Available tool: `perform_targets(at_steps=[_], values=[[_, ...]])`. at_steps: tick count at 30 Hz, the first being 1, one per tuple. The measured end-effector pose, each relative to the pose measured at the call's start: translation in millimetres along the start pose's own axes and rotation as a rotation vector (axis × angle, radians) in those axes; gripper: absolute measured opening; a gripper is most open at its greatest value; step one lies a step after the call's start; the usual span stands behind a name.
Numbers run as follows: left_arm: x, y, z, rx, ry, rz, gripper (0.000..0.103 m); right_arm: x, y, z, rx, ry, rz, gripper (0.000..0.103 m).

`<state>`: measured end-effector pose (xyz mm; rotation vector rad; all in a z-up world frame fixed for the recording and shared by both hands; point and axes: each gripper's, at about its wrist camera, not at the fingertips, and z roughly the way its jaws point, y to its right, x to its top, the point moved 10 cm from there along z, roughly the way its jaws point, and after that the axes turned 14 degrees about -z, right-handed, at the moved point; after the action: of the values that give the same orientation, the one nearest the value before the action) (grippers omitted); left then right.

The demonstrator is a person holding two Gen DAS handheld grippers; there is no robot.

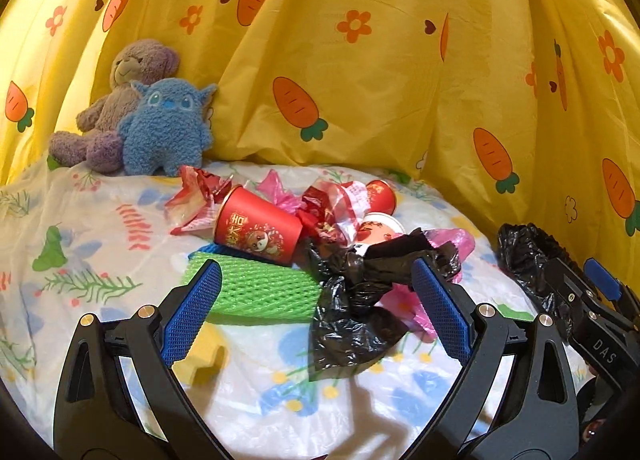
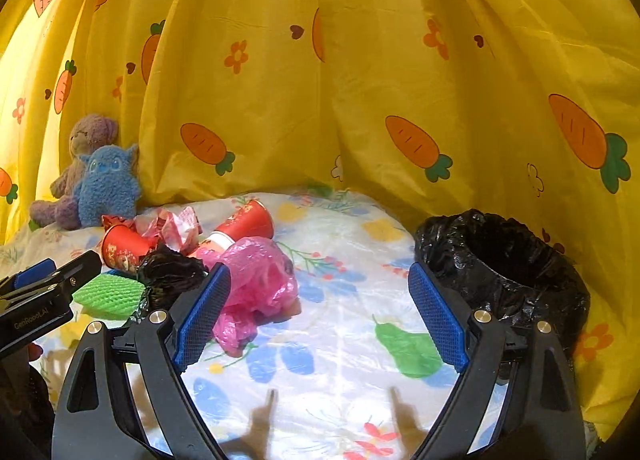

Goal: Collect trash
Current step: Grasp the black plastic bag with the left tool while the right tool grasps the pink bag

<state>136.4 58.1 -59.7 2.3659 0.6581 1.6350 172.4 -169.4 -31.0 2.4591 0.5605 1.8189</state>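
Black crumpled bag (image 1: 352, 300) sits between the wide-apart fingers of the left tool (image 1: 316, 308), half covering a pink bag (image 2: 260, 280); the right tool (image 2: 320, 316), also spread, holds nothing, with the black-lined bin (image 2: 504, 268) just beside its right finger, far rim cut off.

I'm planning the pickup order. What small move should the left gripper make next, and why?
Probably ease the left gripper forward and close on the crumpled black bag. Its jaws are open, the bag lies between them at the near edge of the trash pile, and the lined bin sits open to the right.
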Motion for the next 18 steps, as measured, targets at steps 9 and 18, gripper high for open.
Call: perform_targets(at_steps=[9,18], values=[[-23,37,33,-0.058,-0.105,0.104,0.094,-1,0,13,0.001,-0.023,0.013,0.087],[-30,60,72,-0.103,-0.231,0.095,0.064,-3,8,28,0.004,-0.040,0.018,0.087]])
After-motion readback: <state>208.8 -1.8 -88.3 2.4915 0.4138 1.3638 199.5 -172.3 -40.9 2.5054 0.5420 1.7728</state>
